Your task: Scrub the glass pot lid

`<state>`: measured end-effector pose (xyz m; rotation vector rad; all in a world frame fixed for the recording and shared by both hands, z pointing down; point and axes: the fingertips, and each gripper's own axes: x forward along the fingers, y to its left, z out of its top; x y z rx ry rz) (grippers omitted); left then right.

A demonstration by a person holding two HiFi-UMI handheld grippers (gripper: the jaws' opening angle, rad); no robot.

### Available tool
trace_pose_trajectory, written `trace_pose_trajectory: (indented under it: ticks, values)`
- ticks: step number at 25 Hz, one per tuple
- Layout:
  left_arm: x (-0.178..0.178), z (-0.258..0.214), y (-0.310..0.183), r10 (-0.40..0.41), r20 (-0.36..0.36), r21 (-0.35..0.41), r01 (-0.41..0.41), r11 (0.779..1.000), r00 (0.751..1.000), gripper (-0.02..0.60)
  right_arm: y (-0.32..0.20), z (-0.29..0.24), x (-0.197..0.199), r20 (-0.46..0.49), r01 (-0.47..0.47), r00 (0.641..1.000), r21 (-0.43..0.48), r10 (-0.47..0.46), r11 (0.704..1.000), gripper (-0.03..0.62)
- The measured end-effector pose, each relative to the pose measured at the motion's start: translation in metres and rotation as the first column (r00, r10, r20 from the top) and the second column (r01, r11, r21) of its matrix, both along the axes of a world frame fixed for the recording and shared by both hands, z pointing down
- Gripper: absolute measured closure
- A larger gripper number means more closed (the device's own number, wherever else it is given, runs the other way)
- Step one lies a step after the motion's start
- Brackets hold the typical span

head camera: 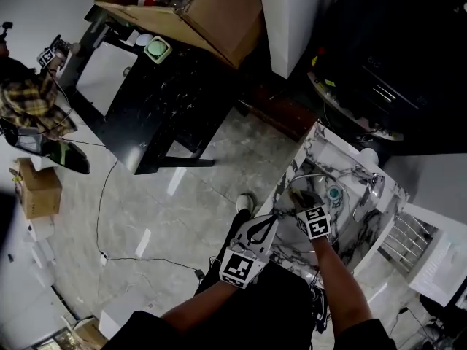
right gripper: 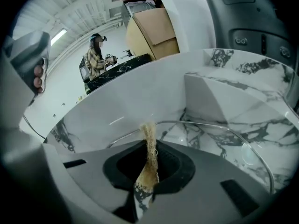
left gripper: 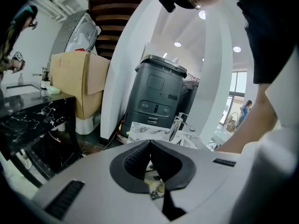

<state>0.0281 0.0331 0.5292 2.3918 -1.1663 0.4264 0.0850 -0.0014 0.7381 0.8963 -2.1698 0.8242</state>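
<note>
Glass pot lid (right gripper: 219,143) lay in the marble sink (right gripper: 140,97), toward 4 o'clock in the head view. Its metal rim arched from 9 round to 3 o'clock ahead of the right gripper (right gripper: 150,146). That gripper was clamped on a tan fibrous scrubber (right gripper: 148,167), tuft foremost, apparently so the pad could meet the glass. Left gripper (left gripper: 150,143), at 8 o'clock from the lid, was level and aimed toward the faucet (left gripper: 175,127), jaws closed with nothing clearly held. Both forearms (head camera: 337,283) reached forward and down, nearly parallel.
</note>
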Motion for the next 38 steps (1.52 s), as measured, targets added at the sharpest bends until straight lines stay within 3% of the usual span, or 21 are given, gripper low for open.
trace_pose_trajectory:
  ticks: [7,22,38]
  values:
    - [-0.009,0.007,-0.008,0.000,0.034,-0.003,0.000,1.000,0.999,0.566,-0.021,0.002,0.015,0.014,-0.114,0.993,0.003,0.114,0.993,0.539]
    - [0.001,0.005,-0.009,-0.003,0.011,-0.011,0.003,1.000,1.000,0.566,-0.035,0.001,0.051,-0.055,-0.167,0.984,0.052,0.170,0.985,0.539]
    - [0.005,0.009,-0.004,0.017,0.019,-0.024,-0.017,1.000,1.000,0.566,-0.048,0.001,0.098,-0.114,-0.320,0.936,0.124,0.334,0.939,0.539]
